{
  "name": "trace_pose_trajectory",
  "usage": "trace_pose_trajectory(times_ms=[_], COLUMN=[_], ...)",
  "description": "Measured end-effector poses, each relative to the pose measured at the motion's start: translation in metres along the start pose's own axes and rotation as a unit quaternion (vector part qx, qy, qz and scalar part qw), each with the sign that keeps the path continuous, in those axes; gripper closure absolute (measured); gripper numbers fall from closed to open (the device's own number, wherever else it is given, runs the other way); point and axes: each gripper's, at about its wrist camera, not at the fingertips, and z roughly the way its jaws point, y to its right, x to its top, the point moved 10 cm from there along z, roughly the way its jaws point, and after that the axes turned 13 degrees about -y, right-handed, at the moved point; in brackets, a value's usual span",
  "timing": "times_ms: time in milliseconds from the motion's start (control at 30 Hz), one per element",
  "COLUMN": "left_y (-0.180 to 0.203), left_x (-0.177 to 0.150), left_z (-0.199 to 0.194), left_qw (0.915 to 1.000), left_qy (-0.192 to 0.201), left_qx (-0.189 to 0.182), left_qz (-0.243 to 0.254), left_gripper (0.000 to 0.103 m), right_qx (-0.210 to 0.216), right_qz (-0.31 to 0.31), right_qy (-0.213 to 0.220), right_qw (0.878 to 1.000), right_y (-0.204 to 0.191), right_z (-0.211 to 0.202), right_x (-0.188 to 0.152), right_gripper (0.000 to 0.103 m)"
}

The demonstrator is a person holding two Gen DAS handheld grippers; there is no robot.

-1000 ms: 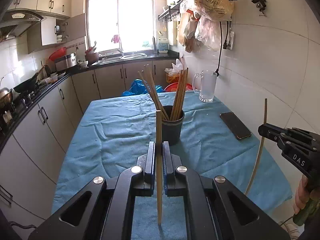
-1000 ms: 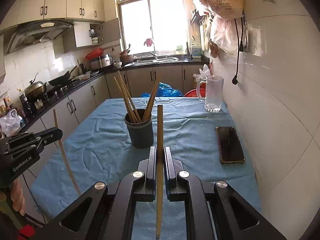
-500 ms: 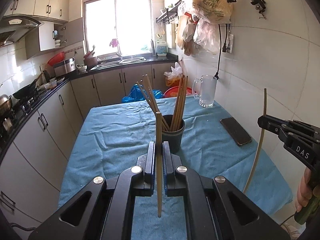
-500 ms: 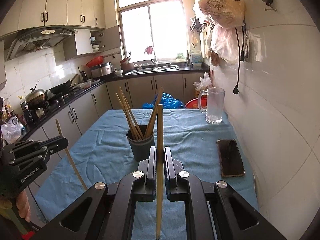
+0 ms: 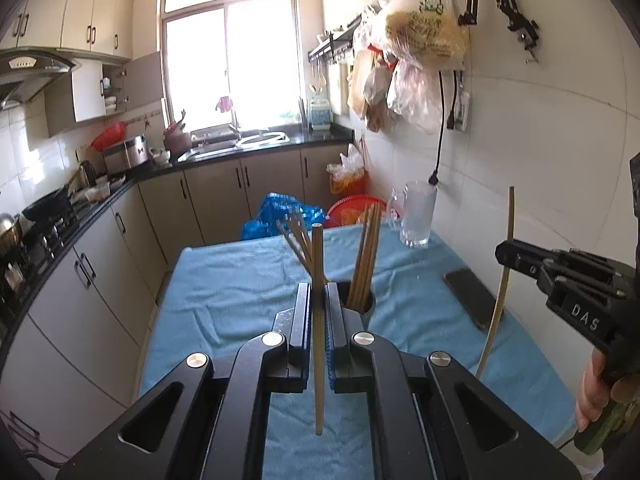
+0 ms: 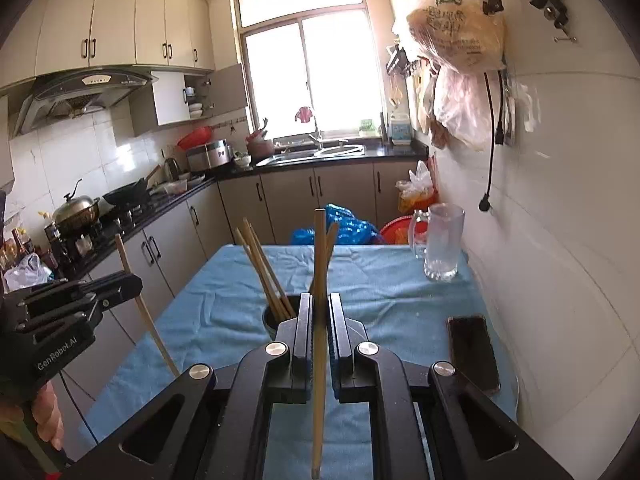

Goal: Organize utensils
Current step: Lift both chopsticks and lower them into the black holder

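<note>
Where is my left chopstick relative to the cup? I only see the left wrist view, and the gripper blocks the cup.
Observer: In the right wrist view, the left gripper holds the chopstick well left of the cup, not over it.
Operator: Is it upright?
Observer: No, it is tilted. Its lower end slants in toward the table and its top leans away.

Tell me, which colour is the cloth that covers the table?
The wrinkled table cloth is light blue, plain without pattern; the right wrist view shows it best.
</note>
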Motion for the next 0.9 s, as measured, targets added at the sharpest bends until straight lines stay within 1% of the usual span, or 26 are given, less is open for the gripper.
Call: trace_pose_trajectory(times_ms=[200, 467, 667, 900], left_y=[-0.003, -0.009, -0.013, -0.017], left_x=[0.035, 0.069, 0.090, 0.109], left_z=[-0.007, -0.003, 0.007, 0.027], left_qw=[0.9998, 0.9993, 0.9983, 0.9959], left_qy=[0.020, 0.032, 0.033, 0.032], left_qx=[-0.001, -0.015, -0.036, -0.064], left_qz=[0.003, -0.011, -0.031, -0.056], left_gripper=[0.097, 0.097, 0.097, 0.097], right_qx=[0.004, 0.019, 0.030, 0.029], right_qz=[0.004, 0.024, 0.049, 0.068], right_qy=[0.013, 0.026, 0.033, 0.038], right_qw=[1.000, 0.999, 0.998, 0.997], right_y=[-0.002, 0.000, 0.002, 0.001], right_z=[0.003, 0.012, 0.028, 0.052], right_x=[0.030, 0.061, 0.084, 0.111], right_gripper=[0.096, 0.096, 0.096, 0.096])
